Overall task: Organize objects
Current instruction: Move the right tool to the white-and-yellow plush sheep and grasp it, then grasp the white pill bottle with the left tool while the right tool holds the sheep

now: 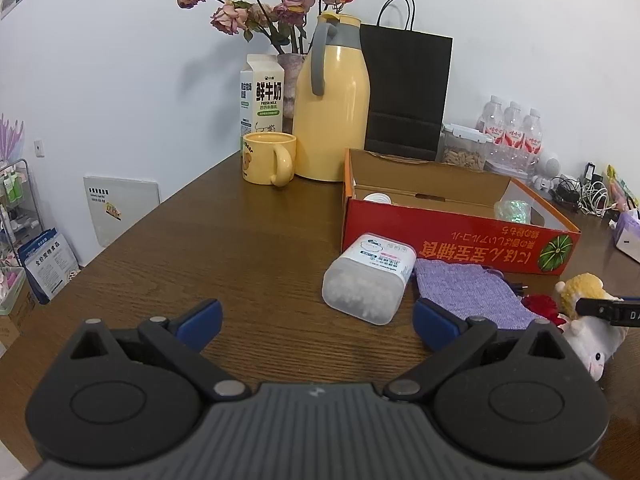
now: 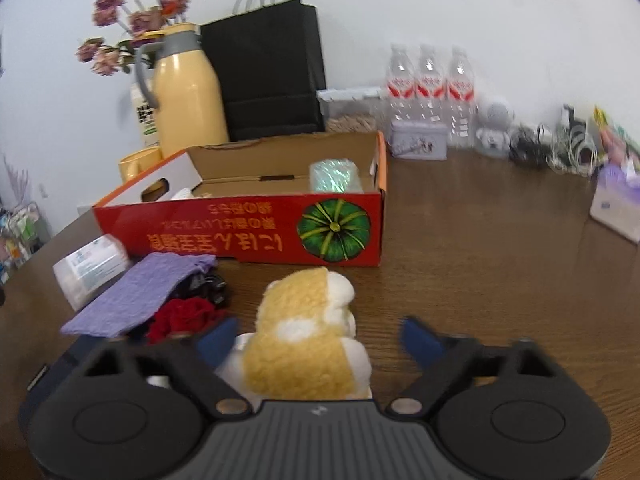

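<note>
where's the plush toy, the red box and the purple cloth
plush toy (image 2: 304, 344), right wrist view, on its tan fuzzy back
red box (image 2: 240, 236), right wrist view, on its printed front wall
purple cloth (image 1: 468, 292), left wrist view, on the middle of its knitted surface

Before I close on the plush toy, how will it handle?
The plush toy looks soft and fluffy, so it will probably squash under the right claw and weigh little. Its fuzzy cover should resist slipping, and it seems unlikely to break.
</note>
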Tool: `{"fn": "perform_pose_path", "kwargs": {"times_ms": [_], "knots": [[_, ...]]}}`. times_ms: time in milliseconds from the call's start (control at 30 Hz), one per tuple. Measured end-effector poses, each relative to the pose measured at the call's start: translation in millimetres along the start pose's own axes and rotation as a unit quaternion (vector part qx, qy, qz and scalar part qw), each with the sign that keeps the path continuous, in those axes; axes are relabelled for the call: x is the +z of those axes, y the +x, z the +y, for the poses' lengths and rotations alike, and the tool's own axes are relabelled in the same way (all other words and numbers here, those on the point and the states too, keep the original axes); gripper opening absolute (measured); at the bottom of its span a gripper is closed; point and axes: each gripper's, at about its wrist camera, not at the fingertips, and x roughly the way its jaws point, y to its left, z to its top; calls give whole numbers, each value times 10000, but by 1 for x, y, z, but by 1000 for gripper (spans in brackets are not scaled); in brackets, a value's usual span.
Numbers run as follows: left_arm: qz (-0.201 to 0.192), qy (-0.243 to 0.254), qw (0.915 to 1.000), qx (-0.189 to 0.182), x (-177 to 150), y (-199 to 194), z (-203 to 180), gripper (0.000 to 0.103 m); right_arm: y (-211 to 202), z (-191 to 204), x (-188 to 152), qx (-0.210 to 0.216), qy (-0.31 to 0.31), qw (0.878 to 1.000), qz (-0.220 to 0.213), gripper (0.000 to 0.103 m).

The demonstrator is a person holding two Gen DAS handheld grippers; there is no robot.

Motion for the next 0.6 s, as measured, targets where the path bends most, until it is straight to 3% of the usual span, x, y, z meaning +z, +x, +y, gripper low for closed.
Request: {"fn": "perform_pose_path", "kwargs": {"times_ms": [100,400,600], "knots": [[28,-23,10000,27,1,5,-1,103,5,-9,-3,373,276,9989,49,56],[223,85,9997,-42,-3,24,-14,103,-1,-16,-10,626,609,9959,-231,47],[202,209,9996,-4,5,45,-26,103,-14,-14,-11,569,667,9931,-774,47]]}}
